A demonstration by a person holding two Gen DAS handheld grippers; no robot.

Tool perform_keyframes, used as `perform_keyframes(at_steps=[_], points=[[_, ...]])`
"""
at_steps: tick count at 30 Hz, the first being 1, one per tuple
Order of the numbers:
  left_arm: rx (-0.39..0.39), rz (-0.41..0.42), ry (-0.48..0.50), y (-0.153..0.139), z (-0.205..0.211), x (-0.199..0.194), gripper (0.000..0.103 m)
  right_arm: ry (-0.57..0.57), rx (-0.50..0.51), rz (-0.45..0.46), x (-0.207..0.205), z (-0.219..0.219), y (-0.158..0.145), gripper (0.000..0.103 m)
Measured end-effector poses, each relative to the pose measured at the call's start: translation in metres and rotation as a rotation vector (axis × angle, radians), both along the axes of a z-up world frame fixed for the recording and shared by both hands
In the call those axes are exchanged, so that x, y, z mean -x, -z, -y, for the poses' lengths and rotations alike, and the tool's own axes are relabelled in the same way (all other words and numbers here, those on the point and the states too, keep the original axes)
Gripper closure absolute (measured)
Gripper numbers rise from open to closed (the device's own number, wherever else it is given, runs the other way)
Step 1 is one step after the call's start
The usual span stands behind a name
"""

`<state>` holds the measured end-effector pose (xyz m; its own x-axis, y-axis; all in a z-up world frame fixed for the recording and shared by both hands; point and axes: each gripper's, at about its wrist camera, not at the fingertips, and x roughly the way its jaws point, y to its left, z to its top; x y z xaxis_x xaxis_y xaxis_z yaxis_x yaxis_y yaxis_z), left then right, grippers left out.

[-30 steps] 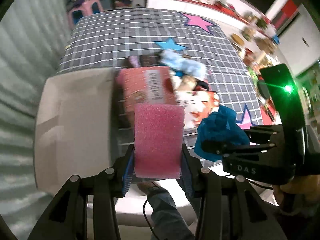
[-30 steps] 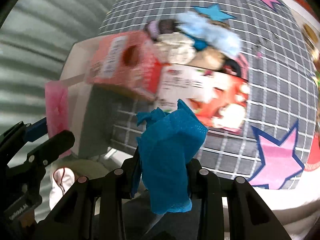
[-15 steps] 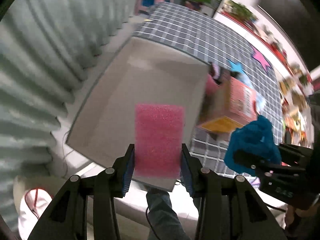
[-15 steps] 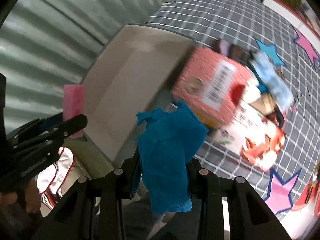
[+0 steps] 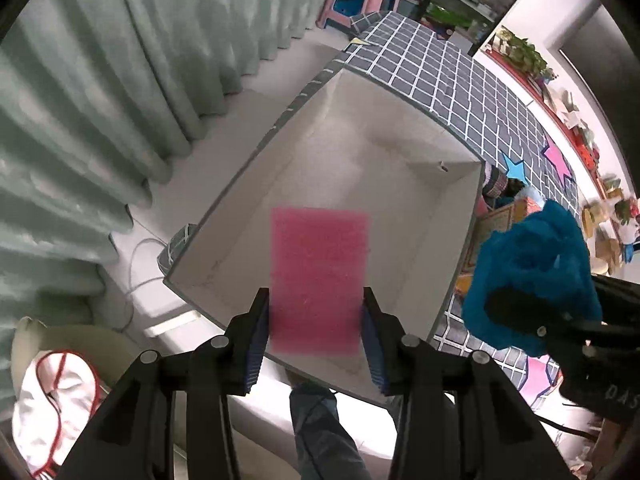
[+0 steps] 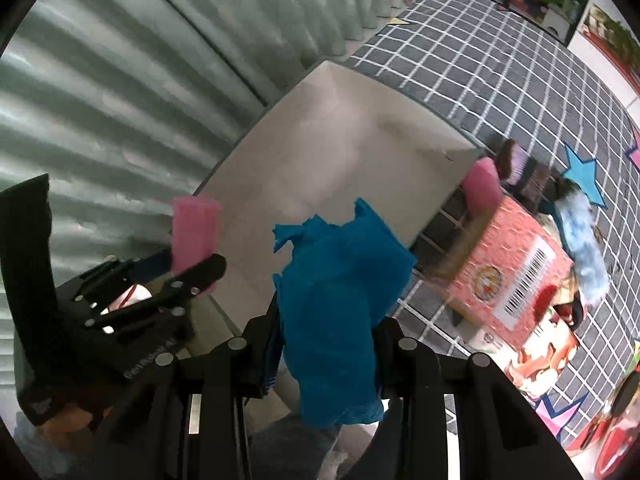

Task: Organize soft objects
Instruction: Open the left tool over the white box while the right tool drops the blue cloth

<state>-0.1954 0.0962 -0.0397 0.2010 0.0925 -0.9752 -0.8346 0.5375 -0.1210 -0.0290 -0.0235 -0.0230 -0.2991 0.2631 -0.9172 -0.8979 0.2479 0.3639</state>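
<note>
My left gripper (image 5: pixel 316 320) is shut on a pink sponge (image 5: pixel 318 276), which hangs above the open white box (image 5: pixel 360 168). The same sponge (image 6: pixel 195 232) shows edge-on at the left of the right wrist view, in the left gripper (image 6: pixel 192 268). My right gripper (image 6: pixel 326 344) is shut on a crumpled blue cloth (image 6: pixel 340 300), over the box's (image 6: pixel 320 152) near right side. That cloth (image 5: pixel 532 272) appears at the right of the left wrist view. The box looks empty inside.
The box stands at the corner of a grey checked tablecloth (image 6: pixel 480 64) with star shapes. Right of it lie a pink carton (image 6: pixel 508 276), a light blue fluffy item (image 6: pixel 580 236), another pink soft piece (image 6: pixel 482 184) and other packages. Green curtains (image 5: pixel 80 80) hang on the left; a trouser leg (image 5: pixel 320 432) is below.
Both grippers have swung left with their loads, from above the pile of packages to above the white box. The view has rolled, and the box now fills the middle.
</note>
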Motion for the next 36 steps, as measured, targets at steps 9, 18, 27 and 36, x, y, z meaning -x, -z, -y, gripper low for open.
perform_keyframes(at_steps=[9, 18, 27, 36], points=[[0.022, -0.035, -0.032, 0.016, -0.008, 0.004, 0.057, -0.023, 0.025, -0.025, 0.015, -0.023, 0.007, 0.066], [0.026, -0.056, -0.028, 0.024, -0.009, 0.001, 0.057, -0.020, 0.043, -0.034, 0.023, -0.026, 0.009, 0.066], [0.039, -0.077, -0.021, 0.032, -0.011, -0.003, 0.057, -0.021, 0.045, -0.039, 0.025, -0.028, 0.010, 0.066], [0.038, -0.091, -0.019, 0.035, -0.012, -0.008, 0.057, -0.015, 0.049, -0.044, 0.026, -0.030, 0.013, 0.066]])
